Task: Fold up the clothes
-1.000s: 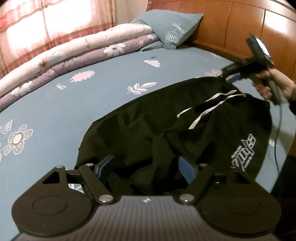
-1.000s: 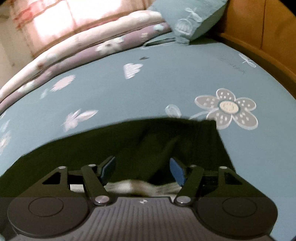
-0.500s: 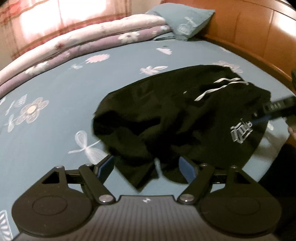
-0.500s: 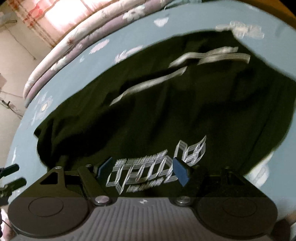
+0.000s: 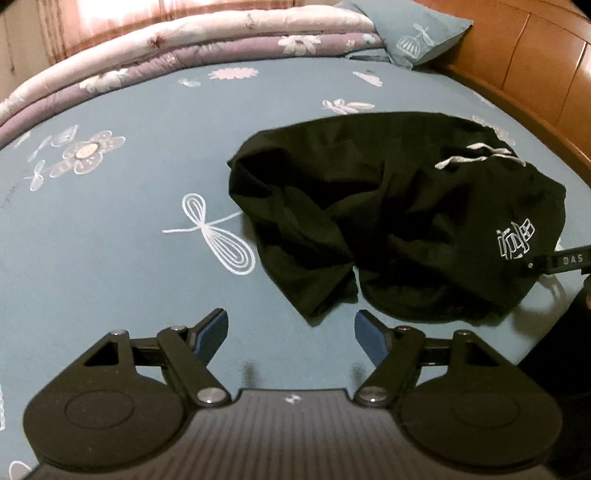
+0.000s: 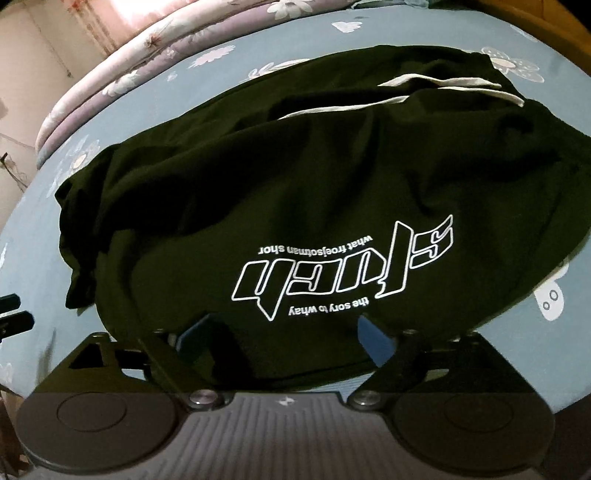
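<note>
Crumpled black shorts with white drawstrings and a white outlined logo lie on the blue floral bedsheet. My left gripper hovers open just short of the shorts' near leg hem, with only sheet between its fingers. In the right wrist view the shorts fill the frame, logo upside down. My right gripper is open at the cloth's near edge, with the black fabric lying between its blue pads and partly covering the left one. The right gripper's tip touches the shorts' right side.
A rolled floral quilt and a blue pillow lie along the bed's far side. The wooden headboard rises at the right. The left gripper's fingers poke in at the left edge of the right wrist view.
My left gripper pulled back off the shorts, which now lie ahead of it. My right gripper swung from the far waistband to the logo side and lies against the cloth.
</note>
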`<action>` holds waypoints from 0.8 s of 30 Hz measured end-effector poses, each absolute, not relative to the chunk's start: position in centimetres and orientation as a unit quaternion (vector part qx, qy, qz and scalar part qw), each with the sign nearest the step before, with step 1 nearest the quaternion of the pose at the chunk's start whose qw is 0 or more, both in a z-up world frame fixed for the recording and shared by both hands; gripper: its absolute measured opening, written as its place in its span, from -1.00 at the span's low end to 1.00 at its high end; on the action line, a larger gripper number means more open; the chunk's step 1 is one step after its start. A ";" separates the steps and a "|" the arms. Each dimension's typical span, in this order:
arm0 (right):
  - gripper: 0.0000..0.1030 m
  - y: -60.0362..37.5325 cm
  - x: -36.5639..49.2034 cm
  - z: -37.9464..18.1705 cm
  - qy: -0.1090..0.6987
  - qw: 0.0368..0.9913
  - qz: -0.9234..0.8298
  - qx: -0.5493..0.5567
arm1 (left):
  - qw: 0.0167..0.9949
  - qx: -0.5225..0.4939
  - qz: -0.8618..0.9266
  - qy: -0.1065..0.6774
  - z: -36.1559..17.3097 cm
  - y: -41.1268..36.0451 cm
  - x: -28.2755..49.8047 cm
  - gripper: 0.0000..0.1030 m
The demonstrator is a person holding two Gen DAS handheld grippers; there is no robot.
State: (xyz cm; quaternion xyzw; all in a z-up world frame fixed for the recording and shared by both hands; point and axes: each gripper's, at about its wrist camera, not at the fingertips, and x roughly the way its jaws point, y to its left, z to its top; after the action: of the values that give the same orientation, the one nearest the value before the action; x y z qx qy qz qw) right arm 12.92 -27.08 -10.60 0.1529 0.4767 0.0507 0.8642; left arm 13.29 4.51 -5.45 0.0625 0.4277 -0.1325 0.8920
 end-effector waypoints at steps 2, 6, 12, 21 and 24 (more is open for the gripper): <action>0.94 -26.8 12.9 -10.7 0.477 0.865 0.054 0.147 | 0.890 0.059 -0.133 0.431 -6.0 4.6 13.5 0.39; 1.00 -26.1 12.9 -10.9 0.478 0.866 0.057 0.132 | 0.888 0.055 -0.145 0.433 -7.1 3.6 14.3 0.13; 1.00 -26.1 12.8 -10.9 0.478 0.866 0.061 0.130 | 0.883 0.023 -0.160 0.441 -8.7 2.9 15.8 0.09; 1.00 -25.6 12.7 -11.0 0.481 0.868 0.061 0.107 | 0.887 -0.032 -0.145 0.438 -10.2 3.3 18.2 -0.35; 1.00 -25.4 12.8 -10.9 0.483 0.868 0.060 0.104 | 0.893 -0.021 -0.129 0.432 -10.1 3.1 18.5 -0.82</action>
State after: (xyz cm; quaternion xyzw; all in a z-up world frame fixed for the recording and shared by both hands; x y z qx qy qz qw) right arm 12.79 -25.44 -10.95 0.1035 0.4826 0.0596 0.8677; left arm 18.53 3.07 -10.09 -0.0210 0.4315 -0.1294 0.8925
